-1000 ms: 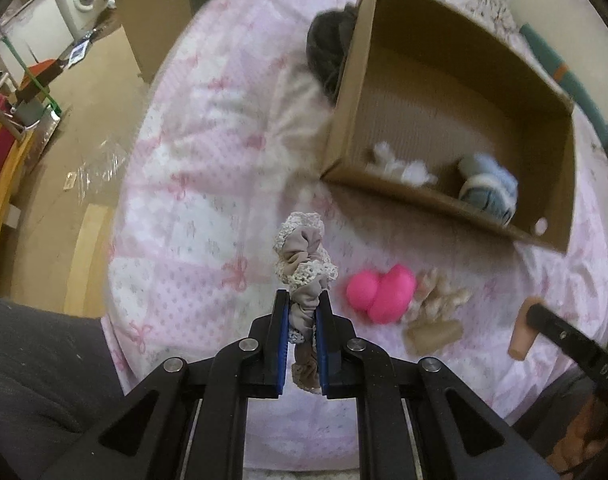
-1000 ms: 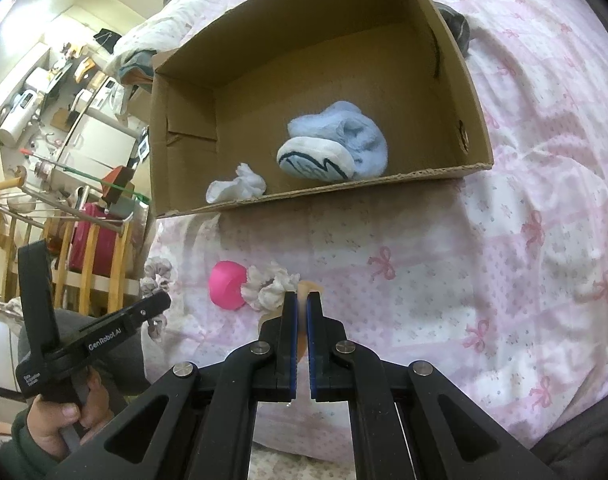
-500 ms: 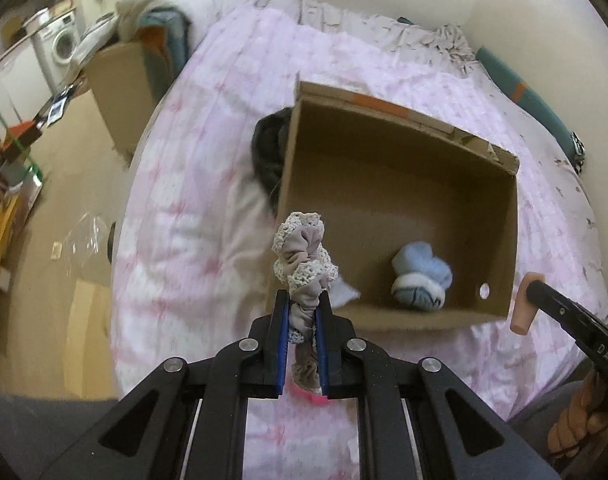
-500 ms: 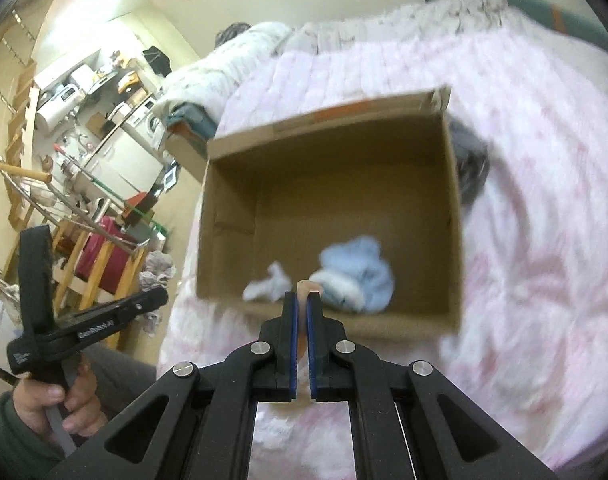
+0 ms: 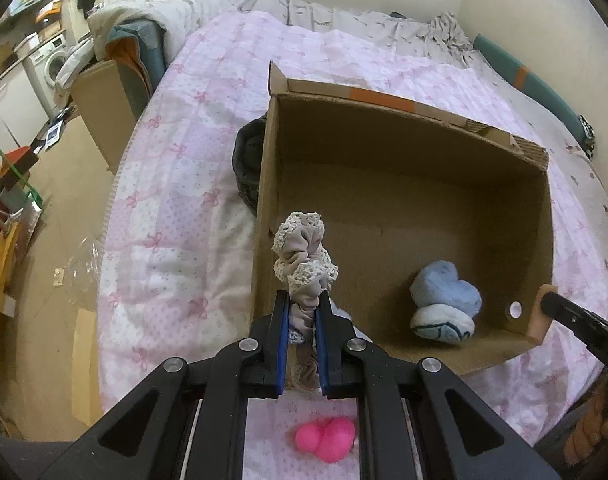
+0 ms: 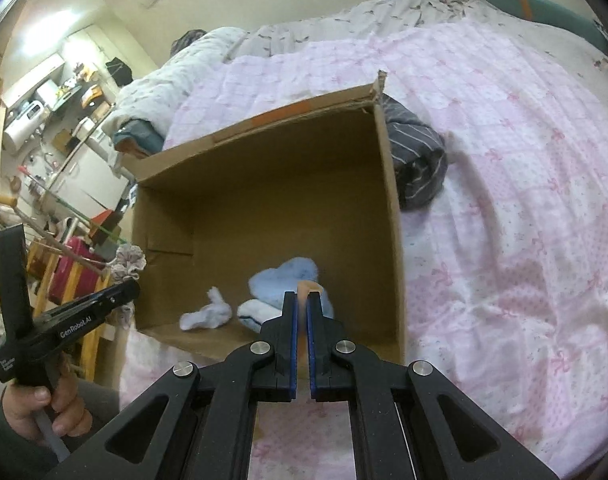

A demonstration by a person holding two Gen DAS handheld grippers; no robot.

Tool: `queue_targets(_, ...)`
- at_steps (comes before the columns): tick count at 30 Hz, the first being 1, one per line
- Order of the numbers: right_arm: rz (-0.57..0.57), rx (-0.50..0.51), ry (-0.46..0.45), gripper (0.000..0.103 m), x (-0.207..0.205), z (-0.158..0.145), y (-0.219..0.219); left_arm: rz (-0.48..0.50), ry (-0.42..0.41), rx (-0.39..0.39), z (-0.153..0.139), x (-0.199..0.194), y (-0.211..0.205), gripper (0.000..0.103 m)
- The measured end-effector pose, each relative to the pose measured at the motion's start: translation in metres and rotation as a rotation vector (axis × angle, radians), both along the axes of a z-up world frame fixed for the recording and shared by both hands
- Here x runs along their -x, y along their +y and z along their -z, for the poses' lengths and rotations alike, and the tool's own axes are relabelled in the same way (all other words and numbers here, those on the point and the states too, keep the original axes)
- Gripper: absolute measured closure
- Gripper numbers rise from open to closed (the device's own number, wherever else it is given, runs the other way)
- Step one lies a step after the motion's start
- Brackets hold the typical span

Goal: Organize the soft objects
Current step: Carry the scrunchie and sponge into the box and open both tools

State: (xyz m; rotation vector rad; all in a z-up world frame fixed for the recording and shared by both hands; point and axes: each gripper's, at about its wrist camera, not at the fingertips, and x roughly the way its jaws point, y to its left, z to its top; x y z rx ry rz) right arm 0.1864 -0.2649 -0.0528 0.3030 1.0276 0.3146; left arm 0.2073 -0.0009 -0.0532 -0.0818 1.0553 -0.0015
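Item one: my left gripper, fingers pinched tight on a grey lace-edged scrunchie, held above the near left corner of the cardboard box. Item two: my right gripper, nearly closed on a thin peach-coloured piece, poised over the box's near wall. In the box: a blue sock bundle and a small white fabric scrap. On the pink bedspread: a pink soft toy just outside the box, dark striped cloth against its side.
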Motion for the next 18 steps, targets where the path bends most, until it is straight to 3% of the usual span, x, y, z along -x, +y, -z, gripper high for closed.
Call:
queue_targets(4,0.008,0.025,0.024,0.097,-0.001,0.01,0.001,-0.007,-0.006,-0.03,0.008,0.0,0.0,0.092)
queue_targets(8,-0.003,0.067,0.036,0.097,-0.003,0.017,0.005,-0.016,-0.01,-0.004,0.012,0.0,0.003,0.092)
queue_targets(18,-0.023,0.092,0.03,0.097,-0.001,0.017,0.013,0.006,-0.02,-0.045,0.015,0.0,-0.003,0.092)
